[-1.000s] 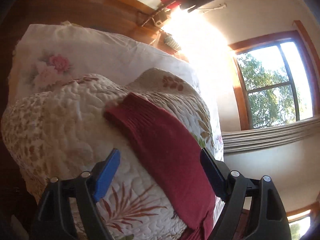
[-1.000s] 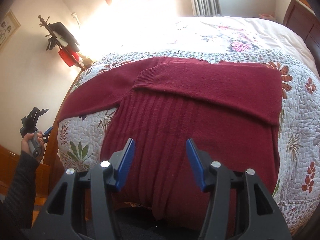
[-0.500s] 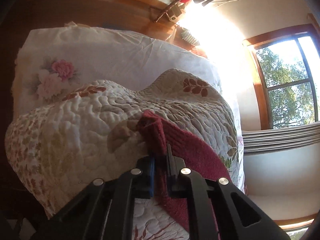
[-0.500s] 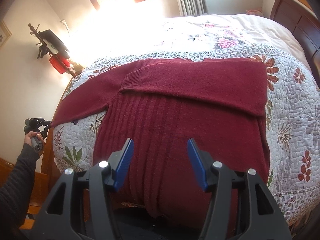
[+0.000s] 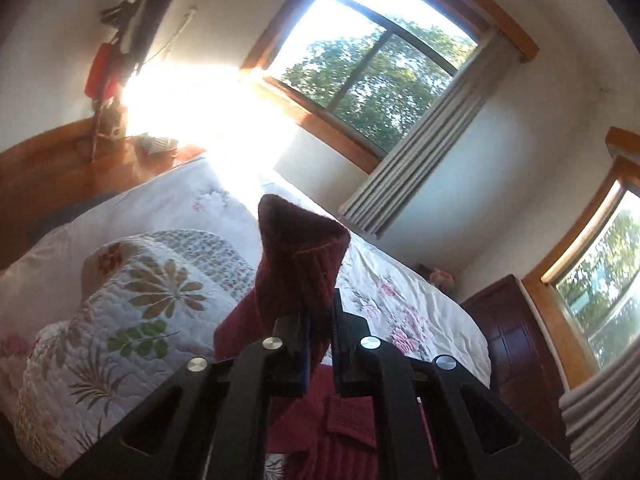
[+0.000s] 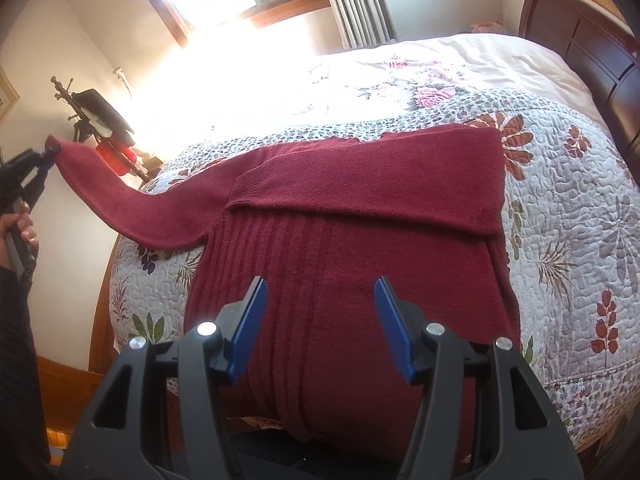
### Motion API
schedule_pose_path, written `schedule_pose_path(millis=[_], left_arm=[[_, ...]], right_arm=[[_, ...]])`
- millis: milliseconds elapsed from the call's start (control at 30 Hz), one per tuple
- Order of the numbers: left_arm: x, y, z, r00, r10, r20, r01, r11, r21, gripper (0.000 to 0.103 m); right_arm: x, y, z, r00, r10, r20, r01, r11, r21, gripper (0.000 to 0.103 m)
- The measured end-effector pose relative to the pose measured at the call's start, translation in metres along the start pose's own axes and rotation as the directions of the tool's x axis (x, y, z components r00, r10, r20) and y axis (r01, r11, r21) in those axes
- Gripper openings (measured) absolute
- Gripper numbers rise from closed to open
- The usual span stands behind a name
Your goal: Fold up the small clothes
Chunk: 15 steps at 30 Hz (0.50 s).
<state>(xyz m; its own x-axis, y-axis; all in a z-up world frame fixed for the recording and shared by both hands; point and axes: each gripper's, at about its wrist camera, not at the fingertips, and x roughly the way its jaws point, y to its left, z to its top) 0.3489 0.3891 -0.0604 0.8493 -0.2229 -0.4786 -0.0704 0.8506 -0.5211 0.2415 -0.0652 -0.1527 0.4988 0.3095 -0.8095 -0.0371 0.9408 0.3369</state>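
Dark red ribbed knit sweater point(image 6: 352, 248) is lying on the floral quilted bed point(image 6: 580, 240), one sleeve already crossing the chest. Left gripper point(image 5: 320, 328) fingers are pinching the other sleeve's cuff, holding it aloft at left. Right gripper point(image 6: 320, 320) fingers are hovering spread over the hem. Body fold remaining; open quilt at far side.

Black gripper point(image 6: 320, 320), blue pads point(image 6: 248, 322), silver screws.

A dark red ribbed sweater point(image 6: 344, 264) fills the frame's centre. One sleeve lies folded across it. The other sleeve point(image 6: 120, 196) rises toward the left edge.
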Motion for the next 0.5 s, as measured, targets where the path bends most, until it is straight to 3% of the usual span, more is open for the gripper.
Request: schedule_pose_path(millis=[133,267,500], left_arm=[[0.037,-0.083,-0.025,0.994,-0.068,-0.08,0.08,0.984,0.158,0.008],[0.083,-0.143,-0.067,0.978,-0.09,-0.188,0.139,0.955,0.264,0.008],[0.166,-0.212,-0.163,0.914,-0.055,-0.401,0.221,0.898,0.381,0.008]], right_arm=[[-0.01,-0.017,-0.004,1.0,-0.002,0.016,0.002,0.999,0.039,0.056],[-0.021,-0.041,-0.012,0.999,-0.029,0.023,0.027,0.996,0.083,0.056],[-0.038,-0.091,-0.03,0.997,-0.081,0.017,0.076,0.978,0.195,0.056]])
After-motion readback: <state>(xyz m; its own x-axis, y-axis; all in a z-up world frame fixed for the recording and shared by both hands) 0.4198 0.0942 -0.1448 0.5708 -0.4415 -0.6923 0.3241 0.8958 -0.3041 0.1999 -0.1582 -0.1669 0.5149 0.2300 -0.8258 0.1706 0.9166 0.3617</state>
